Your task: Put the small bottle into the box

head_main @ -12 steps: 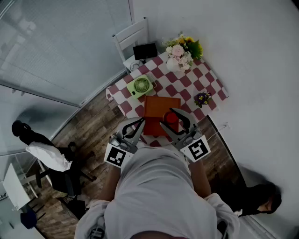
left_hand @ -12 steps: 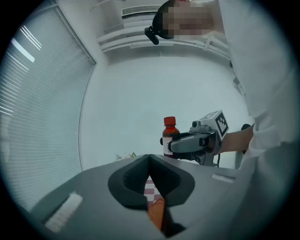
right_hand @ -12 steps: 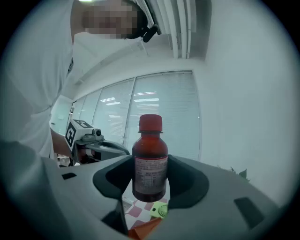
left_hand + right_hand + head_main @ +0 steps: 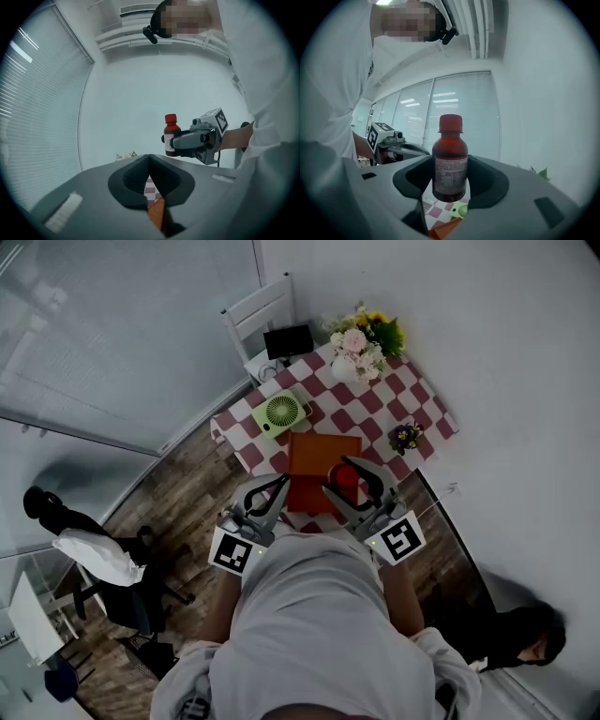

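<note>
The small bottle (image 4: pixel 450 168) is brown with a red cap and a white label. It stands upright between the jaws of my right gripper (image 4: pixel 450 180), which is shut on its body. In the head view the right gripper (image 4: pixel 351 478) holds the bottle (image 4: pixel 345 474) over the near right part of the orange box (image 4: pixel 314 457). The left gripper view shows the bottle (image 4: pixel 171 136) held well above the table. My left gripper (image 4: pixel 270 493) hovers at the box's near left edge. Its jaws (image 4: pixel 149 161) are shut with nothing between them.
The box lies on a table with a red-and-white checked cloth (image 4: pixel 417 399). On it are a green fan (image 4: pixel 282 412), a flower bouquet (image 4: pixel 361 341) and a small potted plant (image 4: pixel 406 438). A white chair (image 4: pixel 262 315) stands behind, an office chair (image 4: pixel 103 563) at left.
</note>
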